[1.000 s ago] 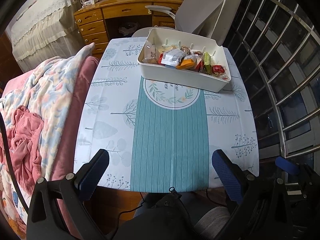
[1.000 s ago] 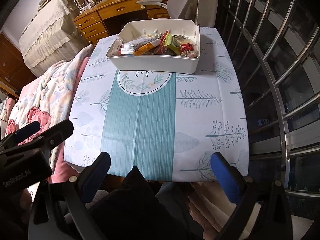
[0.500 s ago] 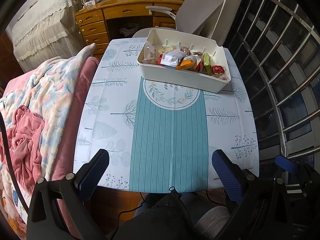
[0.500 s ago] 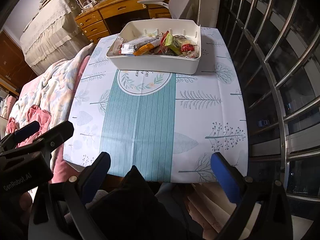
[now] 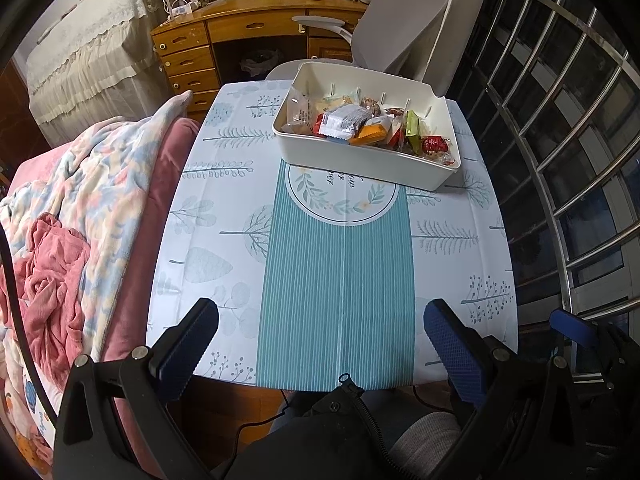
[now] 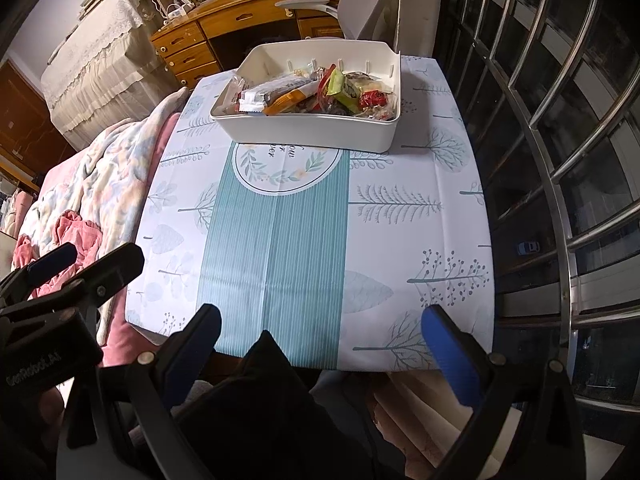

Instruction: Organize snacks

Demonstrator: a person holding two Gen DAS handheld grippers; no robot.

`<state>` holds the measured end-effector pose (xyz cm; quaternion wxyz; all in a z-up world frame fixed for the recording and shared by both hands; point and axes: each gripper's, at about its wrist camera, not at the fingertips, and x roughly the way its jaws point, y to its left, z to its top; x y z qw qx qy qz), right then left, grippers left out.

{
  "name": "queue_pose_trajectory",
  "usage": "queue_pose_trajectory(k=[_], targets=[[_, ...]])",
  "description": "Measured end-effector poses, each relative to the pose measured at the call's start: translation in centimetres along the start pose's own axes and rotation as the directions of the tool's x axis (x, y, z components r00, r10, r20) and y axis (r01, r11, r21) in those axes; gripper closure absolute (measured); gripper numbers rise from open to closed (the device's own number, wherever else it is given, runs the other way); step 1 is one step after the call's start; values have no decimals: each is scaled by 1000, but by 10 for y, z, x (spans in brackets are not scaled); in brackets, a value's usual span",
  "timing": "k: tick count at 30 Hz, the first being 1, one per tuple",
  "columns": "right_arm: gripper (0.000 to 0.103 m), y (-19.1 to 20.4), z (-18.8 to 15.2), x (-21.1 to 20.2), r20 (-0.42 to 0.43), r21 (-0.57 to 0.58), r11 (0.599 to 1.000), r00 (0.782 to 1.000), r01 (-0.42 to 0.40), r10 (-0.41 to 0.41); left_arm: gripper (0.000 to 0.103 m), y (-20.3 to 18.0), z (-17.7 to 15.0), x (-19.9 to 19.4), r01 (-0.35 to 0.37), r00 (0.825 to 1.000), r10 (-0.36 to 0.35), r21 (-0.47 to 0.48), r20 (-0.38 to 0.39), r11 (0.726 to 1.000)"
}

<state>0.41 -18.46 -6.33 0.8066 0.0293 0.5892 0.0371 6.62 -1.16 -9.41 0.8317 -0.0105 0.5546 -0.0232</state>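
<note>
Both grippers hang low at the near edge of the bench (image 5: 452,280), and neither one holds anything. The left gripper (image 5: 320,344) has its blue-padded fingers (image 5: 454,354) spread wide apart, with only the striped teal band of the tree-printed white tablecloth (image 5: 340,280) showing between them. The right gripper (image 6: 320,340) matches it: fingers (image 6: 450,354) wide apart, bare cloth between the tips.

Well ahead of both pairs of fingers, at the far end of the bench, sits the white rectangular plastic bin (image 5: 360,160). From the left wrist view it lies straight ahead and a touch to the right of the gap between the fingers; from the right wrist view the bin (image 6: 312,132) lies ahead and slightly left. It is loaded with mixed wrapped snacks (image 5: 368,128): a silver-white packet (image 5: 340,120), an orange packet (image 5: 370,134), a green wrapper (image 5: 412,128) and a round red sweet (image 5: 434,145) near its right end. The heap of snacks (image 6: 312,92) stays inside the bin walls.

Out to the left of the left fingers, a pastel floral blanket (image 5: 100,184) and a crumpled pink cloth (image 5: 48,280) lie on the bed beside the bench. Beyond the bin stand a grey office chair (image 5: 400,24) and a wooden desk with drawers (image 5: 224,36). To the right of the fingers runs a steel window grille (image 5: 568,128). In the right wrist view the left gripper's black frame (image 6: 72,280) pokes in from the left.
</note>
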Motion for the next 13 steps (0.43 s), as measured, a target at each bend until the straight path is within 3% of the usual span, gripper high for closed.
queue_pose_trajectory(k=[13], targets=[[2,-3,3,1,-3,-2,1000,1000,-3,3,1,-3,3,1,-4,1000,4,-7,9,1000]])
